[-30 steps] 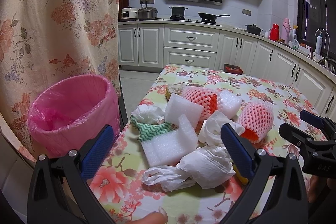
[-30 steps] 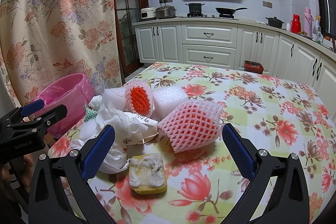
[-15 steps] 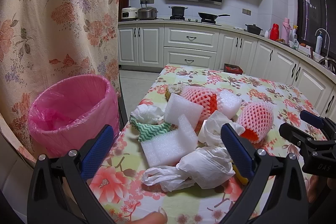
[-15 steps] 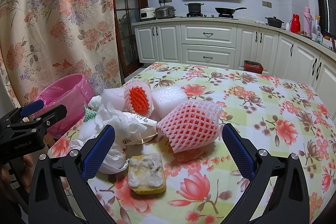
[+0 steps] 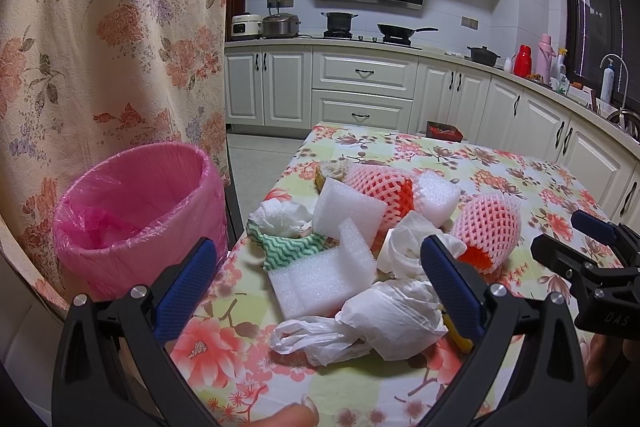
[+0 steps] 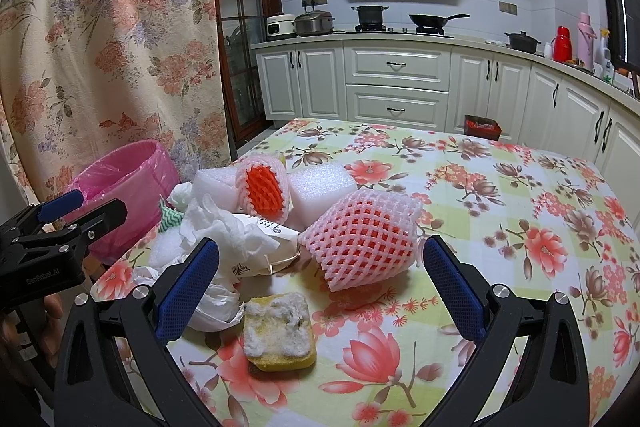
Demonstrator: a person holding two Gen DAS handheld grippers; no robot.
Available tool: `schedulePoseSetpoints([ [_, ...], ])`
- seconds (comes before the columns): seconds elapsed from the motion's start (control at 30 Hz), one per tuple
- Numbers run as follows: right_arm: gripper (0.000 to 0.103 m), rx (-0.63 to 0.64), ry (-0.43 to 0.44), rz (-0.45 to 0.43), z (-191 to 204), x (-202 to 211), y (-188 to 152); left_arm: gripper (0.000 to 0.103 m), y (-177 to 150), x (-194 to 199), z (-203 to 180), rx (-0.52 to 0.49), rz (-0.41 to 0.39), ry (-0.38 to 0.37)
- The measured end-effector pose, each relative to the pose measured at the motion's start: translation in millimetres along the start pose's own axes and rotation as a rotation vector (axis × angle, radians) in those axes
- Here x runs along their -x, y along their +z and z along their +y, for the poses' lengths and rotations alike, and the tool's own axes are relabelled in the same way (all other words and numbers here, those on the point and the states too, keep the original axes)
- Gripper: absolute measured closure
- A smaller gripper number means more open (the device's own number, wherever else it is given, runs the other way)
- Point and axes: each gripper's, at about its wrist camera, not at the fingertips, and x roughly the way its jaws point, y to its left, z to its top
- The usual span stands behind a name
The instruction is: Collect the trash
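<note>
the trash sits heaped on the left part of a table (image 6: 500, 187) under a glossy flowered cloth; nearest the right gripper (image 6: 320, 287) lies a squarish yellow sponge (image 6: 279, 335) with a ragged white top; behind it a pink foam net sleeve (image 6: 362, 237), soft diamond mesh over orange, lies on its side; a second net sleeve (image 6: 262, 189) stands with its orange end showing, between two white foam blocks (image 6: 320, 187); crumpled white paper (image 6: 228, 227) and a thin wrinkled plastic bag (image 5: 384, 319) spill toward the table edge; in the left view an l-shaped slab of porous white foam (image 5: 324, 275) rests on a green zigzag cloth (image 5: 288, 249); a round bin (image 5: 136, 211) lined with crinkly pink film stands off the table's left edge, before a flowered curtain (image 5: 100, 27); both grippers hang with their blue ribbed fingers spread wide and nothing between them, the left gripper (image 5: 320, 291) above the foam and bag; white kitchen cabinets (image 6: 396, 83) fill the background.
</note>
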Motion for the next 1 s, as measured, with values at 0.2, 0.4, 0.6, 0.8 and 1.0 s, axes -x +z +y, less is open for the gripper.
schedulePoseSetpoints([
  [0.2,0.007,0.000,0.000,-0.001,-0.1,0.0,-0.1,0.004,0.2,0.3,-0.3,-0.001,0.000,0.000],
  [0.4,0.007,-0.001,0.000,-0.002,-0.6,0.0,-0.1,0.004,0.2,-0.2,-0.1,0.000,0.000,0.000],
  [0.6,0.007,0.000,0.000,-0.001,-0.1,0.0,-0.6,0.004,0.9,-0.8,-0.3,-0.001,0.000,0.000],
  [0.8,0.007,0.001,-0.001,0.004,-2.2,0.0,0.0,0.004,0.8,-1.9,0.0,0.001,0.006,0.000],
  [1.0,0.007,0.021,0.004,0.169,-4.9,-25.1,-15.2,0.005,-6.8,-15.5,1.4,-0.012,0.095,-0.008],
])
